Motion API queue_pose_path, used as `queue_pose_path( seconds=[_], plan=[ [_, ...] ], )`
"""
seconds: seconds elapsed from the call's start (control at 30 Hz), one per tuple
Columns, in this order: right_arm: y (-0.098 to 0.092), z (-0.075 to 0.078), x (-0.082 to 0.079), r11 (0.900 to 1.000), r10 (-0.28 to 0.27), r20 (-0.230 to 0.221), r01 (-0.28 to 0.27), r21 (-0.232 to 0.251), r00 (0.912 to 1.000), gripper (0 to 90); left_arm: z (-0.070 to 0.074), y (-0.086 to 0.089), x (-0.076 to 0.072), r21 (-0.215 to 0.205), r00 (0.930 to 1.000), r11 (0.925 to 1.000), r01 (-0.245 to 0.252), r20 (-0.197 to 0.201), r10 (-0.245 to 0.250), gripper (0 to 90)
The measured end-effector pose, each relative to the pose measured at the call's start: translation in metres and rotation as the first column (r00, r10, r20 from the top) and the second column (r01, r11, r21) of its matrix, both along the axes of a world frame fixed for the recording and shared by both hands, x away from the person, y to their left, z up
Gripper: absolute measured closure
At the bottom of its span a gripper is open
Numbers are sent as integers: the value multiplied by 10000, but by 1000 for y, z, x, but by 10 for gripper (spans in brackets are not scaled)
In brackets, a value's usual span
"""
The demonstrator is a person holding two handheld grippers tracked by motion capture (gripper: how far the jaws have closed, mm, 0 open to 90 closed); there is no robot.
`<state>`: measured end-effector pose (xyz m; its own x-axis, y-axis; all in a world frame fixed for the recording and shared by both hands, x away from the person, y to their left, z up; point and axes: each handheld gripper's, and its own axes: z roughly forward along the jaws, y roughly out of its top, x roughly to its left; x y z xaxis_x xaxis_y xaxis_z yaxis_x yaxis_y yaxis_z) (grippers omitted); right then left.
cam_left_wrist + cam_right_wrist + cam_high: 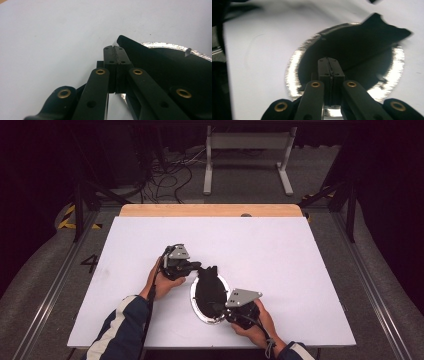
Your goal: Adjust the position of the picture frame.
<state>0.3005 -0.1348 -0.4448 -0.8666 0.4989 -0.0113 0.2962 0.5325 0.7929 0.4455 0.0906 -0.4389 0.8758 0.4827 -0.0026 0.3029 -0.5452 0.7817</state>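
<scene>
On the white table, both grippers' fingers pressed together beside a silver plate.

A black, flat, irregularly shaped piece of soft material lies spread across a round, shiny silver metal plate on the near middle of the white table. One notched end of the black piece overhangs the plate's far rim. The plate's bright rim shows around the dark piece.
</scene>
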Motion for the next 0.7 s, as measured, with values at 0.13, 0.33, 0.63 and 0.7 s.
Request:
queue_pose_path(
  seconds=[0.13, 0.33, 0.63, 0.7],
  plan=[
    [8, -2, -12, 9997, 234, -49, -234, 71, 9997, 900, -1, -12, 3, 350, 9999, 9994, 40, 114, -44, 900],
    [25, -15, -25, 9993, 354, -136, -355, -75, 9993, 900, -6, -23, 10, 795, 9999, 9968, -64, -78, 71, 898],
    [37, -21, -26, 9970, 130, 143, -119, -760, 9998, 900, -10, -31, 20, 1438, 9995, 9896, -56, -314, 102, 900],
    [37, -21, -26, 9970, 71, 155, -59, -777, 9999, 900, -10, -31, 21, 1630, 9997, 9866, 61, -245, -21, 900]
  ],
)
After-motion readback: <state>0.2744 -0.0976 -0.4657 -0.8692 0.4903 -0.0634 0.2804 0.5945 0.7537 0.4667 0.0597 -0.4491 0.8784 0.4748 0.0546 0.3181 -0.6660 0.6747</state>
